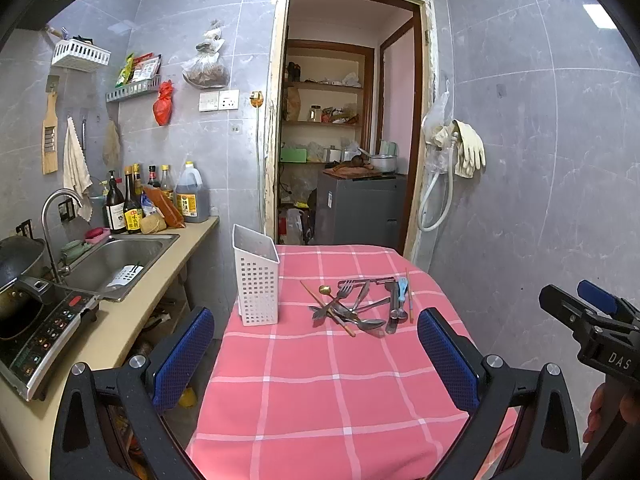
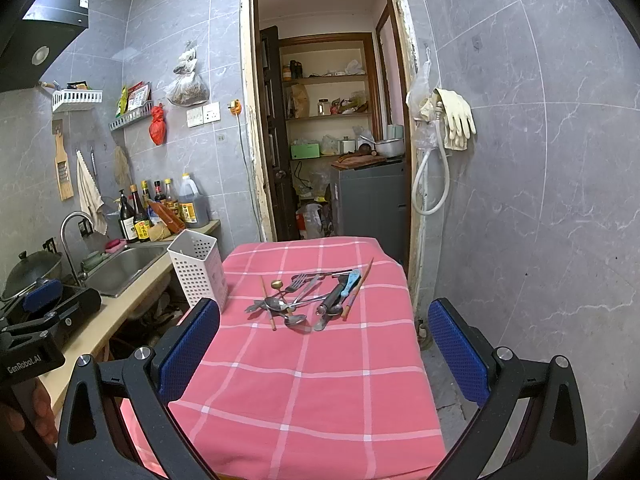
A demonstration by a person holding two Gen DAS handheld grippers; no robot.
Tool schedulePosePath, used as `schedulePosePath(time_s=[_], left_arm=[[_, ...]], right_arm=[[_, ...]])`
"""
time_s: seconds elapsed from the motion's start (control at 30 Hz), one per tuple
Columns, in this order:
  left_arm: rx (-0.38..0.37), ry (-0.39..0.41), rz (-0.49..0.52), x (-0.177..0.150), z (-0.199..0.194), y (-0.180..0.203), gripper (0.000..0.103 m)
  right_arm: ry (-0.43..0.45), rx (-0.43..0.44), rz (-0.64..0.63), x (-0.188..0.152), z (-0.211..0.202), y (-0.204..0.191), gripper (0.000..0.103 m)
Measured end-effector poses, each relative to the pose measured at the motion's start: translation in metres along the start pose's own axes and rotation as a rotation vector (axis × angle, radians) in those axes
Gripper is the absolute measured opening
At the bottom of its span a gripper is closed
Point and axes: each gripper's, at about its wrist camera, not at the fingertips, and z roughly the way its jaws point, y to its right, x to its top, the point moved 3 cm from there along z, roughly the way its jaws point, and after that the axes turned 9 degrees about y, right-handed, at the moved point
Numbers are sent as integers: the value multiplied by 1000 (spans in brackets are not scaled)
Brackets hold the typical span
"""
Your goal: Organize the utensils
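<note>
- Utensils [image 1: 356, 304] lie in a tangled pile mid-worktop [image 1: 320, 380], right of the white basket [image 1: 256, 280]; lifting one piece could drag others along.
- Left gripper [image 1: 316, 360] and right gripper [image 2: 324, 352] are both spread wide, holding nothing, well short of the pile.
- The basket stands near the worktop edge; a nudge could tip it off.
- Thin chopsticks [image 2: 358, 288] may slip from the pads.

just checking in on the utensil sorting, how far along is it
Nothing looks done yet. The white perforated holder stands on the pink checked tablecloth, apparently empty, though its inside is not fully visible. Both the left gripper and the right gripper are open and hold nothing. The whole pile of utensils, forks, spoons and chopsticks, lies loose on the cloth beside the holder and remains to be sorted.
</note>
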Motion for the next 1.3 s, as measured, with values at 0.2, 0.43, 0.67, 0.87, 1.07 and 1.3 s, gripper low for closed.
schedulePosePath(time_s=[0.2,0.43,0.67,0.87,1.07,1.3], left_arm=[[6,-14,5,-1,-1,5,102],[9,-19,36,1,3,4,102],[10,-55,28,5,26,-5,102],[-5,-84,19,7,54,-9,102],[-28,-112,18,8,84,-18,102],[-49,-128,22,9,123,-31,102]], right_arm=[[1,1,1,1,3,-1,102],[-10,8,9,-1,17,-1,102],[-36,2,16,-6,46,-8,102],[-63,-16,24,-9,68,-13,102],[-81,-40,28,-9,98,-25,102],[-94,-91,30,-8,130,-34,102]])
